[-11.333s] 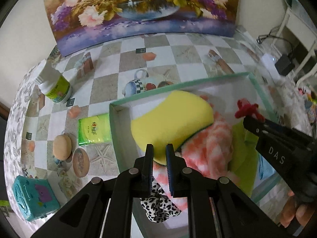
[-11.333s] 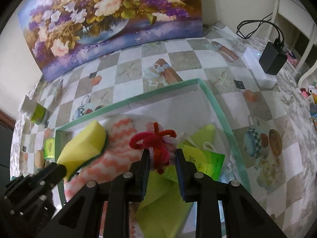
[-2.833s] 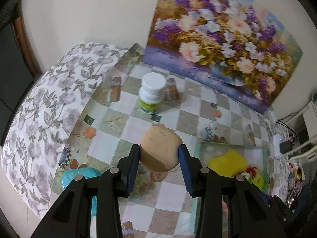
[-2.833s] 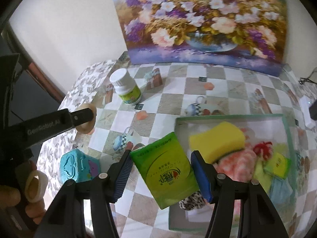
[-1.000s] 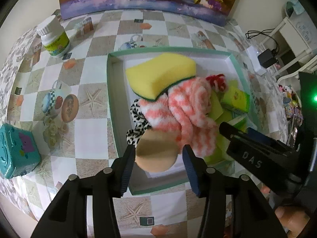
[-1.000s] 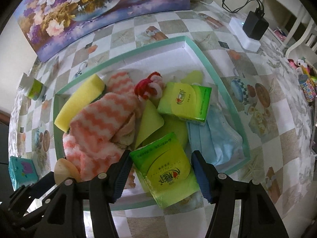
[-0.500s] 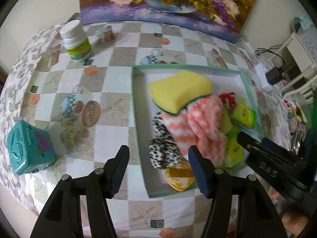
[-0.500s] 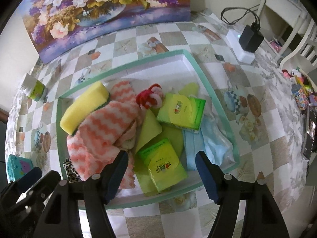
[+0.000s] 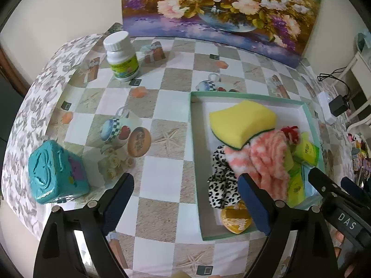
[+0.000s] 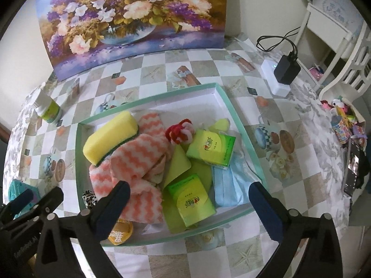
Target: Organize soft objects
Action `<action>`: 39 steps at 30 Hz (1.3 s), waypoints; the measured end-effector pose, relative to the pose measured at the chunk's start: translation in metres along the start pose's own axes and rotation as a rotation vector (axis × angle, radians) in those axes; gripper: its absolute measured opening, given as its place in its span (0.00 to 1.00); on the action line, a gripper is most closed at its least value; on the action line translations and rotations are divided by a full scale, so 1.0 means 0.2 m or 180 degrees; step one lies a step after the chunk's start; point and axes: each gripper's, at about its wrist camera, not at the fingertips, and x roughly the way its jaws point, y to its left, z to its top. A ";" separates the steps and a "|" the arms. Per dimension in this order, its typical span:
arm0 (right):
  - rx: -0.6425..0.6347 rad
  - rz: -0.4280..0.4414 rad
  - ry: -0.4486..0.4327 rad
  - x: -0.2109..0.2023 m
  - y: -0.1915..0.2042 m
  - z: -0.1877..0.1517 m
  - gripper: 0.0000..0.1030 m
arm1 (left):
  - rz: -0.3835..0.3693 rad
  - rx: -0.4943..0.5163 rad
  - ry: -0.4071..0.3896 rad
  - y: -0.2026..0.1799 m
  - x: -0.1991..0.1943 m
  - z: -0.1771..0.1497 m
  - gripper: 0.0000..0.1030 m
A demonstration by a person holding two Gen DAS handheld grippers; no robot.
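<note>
A green-rimmed white tray holds a yellow sponge, a pink striped cloth, a leopard-print cloth, a red pipe-cleaner toy, two green tissue packs, a blue face mask and an orange puff. My left gripper is open and empty above the tray's left edge. My right gripper is open and empty above the tray's near side.
A white pill bottle stands at the back left. A teal box sits at the left edge. A floral painting leans against the wall. A charger and power strip lie at the right, beside white furniture.
Both grippers have opened, dropping the puff and the tissue pack into the tray, then risen and pulled back from it. The left gripper has drifted left.
</note>
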 end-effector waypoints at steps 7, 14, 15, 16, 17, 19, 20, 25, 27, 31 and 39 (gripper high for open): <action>0.0001 0.0007 0.0028 -0.01 0.00 -0.04 1.00 | 0.0090 0.0013 -0.0067 0.03 -0.02 -0.04 0.98; -0.0124 -0.0078 0.0034 -0.06 0.03 -0.12 1.00 | 0.0325 0.0137 -0.0101 0.04 -0.07 -0.11 0.98; -0.0144 -0.0084 0.0032 -0.07 0.03 -0.13 1.00 | 0.0345 0.0155 -0.0105 0.05 -0.08 -0.12 0.98; -0.0161 -0.0092 0.0029 -0.08 0.04 -0.14 1.00 | 0.0362 0.0171 -0.0110 0.05 -0.09 -0.13 0.98; -0.0178 -0.0102 0.0022 -0.09 0.04 -0.16 1.00 | 0.0392 0.0193 -0.0116 0.05 -0.10 -0.15 0.98; -0.0206 -0.0119 0.0003 -0.11 0.05 -0.18 1.00 | 0.0446 0.0240 -0.0127 0.05 -0.11 -0.17 0.98; -0.0216 -0.0129 -0.0007 -0.12 0.05 -0.20 1.00 | 0.0475 0.0263 -0.0135 0.05 -0.12 -0.19 0.98; -0.0261 -0.0148 -0.0028 -0.15 0.06 -0.27 1.00 | 0.0555 0.0248 -0.0164 0.06 -0.16 -0.25 0.98; -0.0284 -0.0157 -0.0039 -0.16 0.06 -0.30 1.00 | 0.0576 0.0242 -0.0177 0.08 -0.18 -0.28 0.98; -0.0294 -0.0147 -0.0060 -0.18 0.06 -0.34 1.00 | 0.0625 0.0253 -0.0206 0.10 -0.19 -0.32 0.98; -0.0324 -0.0145 -0.0094 -0.21 0.07 -0.40 1.00 | 0.0625 0.0221 -0.0198 0.15 -0.22 -0.38 0.98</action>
